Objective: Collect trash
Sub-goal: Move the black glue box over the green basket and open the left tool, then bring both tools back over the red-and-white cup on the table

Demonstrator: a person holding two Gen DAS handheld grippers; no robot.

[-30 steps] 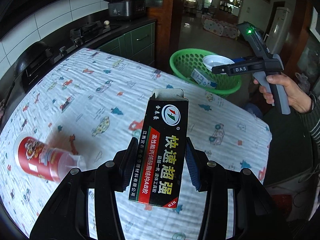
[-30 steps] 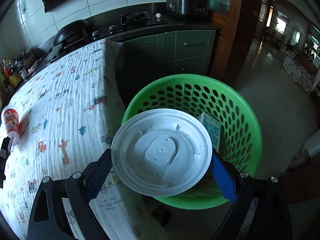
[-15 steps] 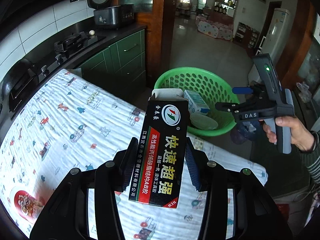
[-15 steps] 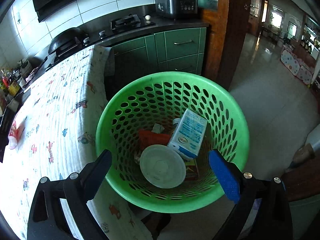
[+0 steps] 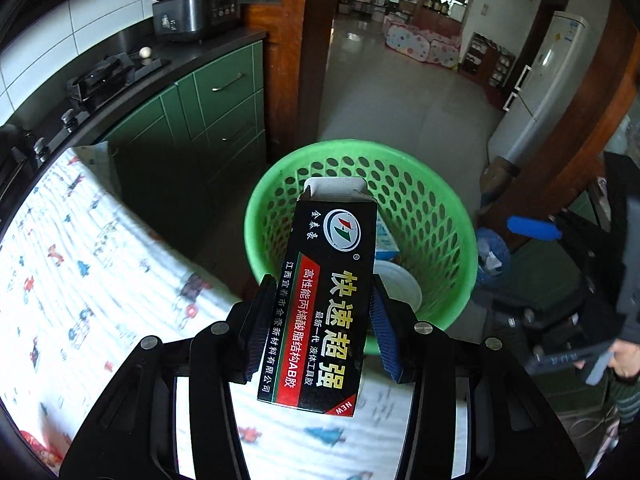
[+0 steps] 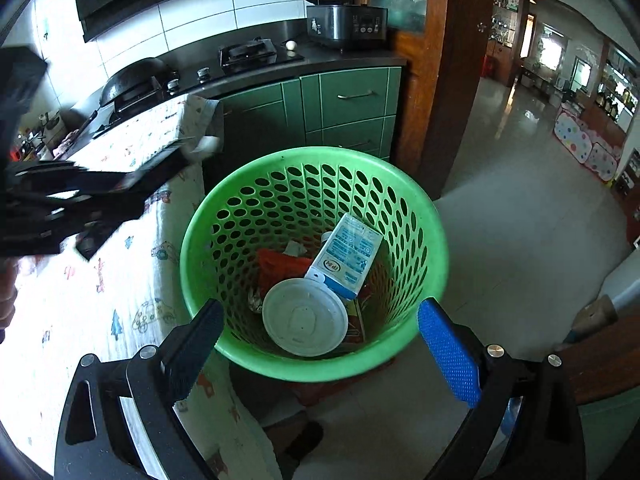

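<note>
Table with a printed cartoon cloth sits under and left of the left tongs; in the right wrist view it runs along the left of the right tongs. Green cabinets and a dark counter with a stove and a rice cooker are beyond the basket.

Green perforated basket stands on the floor just past the table edge, ahead of and below both tongs. Inside it, seen from the right wrist: a white round lid lying flat at the bottom, a blue-and-white carton leaning with its lower end on the lid, a red wrapper behind them.

Left tongs: pinching a black box with Chinese print and a red stripe, pads pressed on its two long sides. Box stands roughly upright, top flap open, its upper half overlapping the basket opening in the left wrist view. From the right wrist the left tongs and box are a blurred dark shape at far left, over the table.

Right tongs: spread wide, nothing between the pads, basket opening framed between them. In the left wrist view they sit at far right, a hand on the grip.
</note>
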